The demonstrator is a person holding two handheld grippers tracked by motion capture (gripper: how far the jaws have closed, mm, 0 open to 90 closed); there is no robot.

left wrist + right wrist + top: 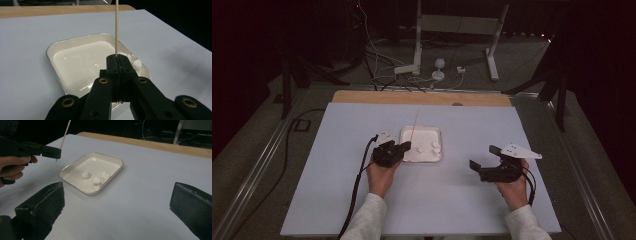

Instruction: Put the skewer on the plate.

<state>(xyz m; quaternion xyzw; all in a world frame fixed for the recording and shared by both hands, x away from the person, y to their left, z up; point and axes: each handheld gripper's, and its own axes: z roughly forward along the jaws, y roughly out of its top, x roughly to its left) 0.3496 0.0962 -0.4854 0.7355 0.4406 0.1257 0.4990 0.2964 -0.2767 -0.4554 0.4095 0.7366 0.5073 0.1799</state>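
Big pale table (337, 165), and on it the shallow white tray (404, 134) with three small marshmallows (96, 180) clustered near one side, apart from each other. The left gripper (406, 146) hovers over the tray's near edge, jaws clamped tight on a thin wooden skewer (116, 27), upright, likely poised to spear one. The right gripper (482, 157) waits aside, jaws wide, nothing between them.

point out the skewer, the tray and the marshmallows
skewer (116, 27), left gripper view, mid shaft above the jaws
tray (75, 166), right gripper view, near-left rim
marshmallows (96, 180), right gripper view, top of the nearest piece
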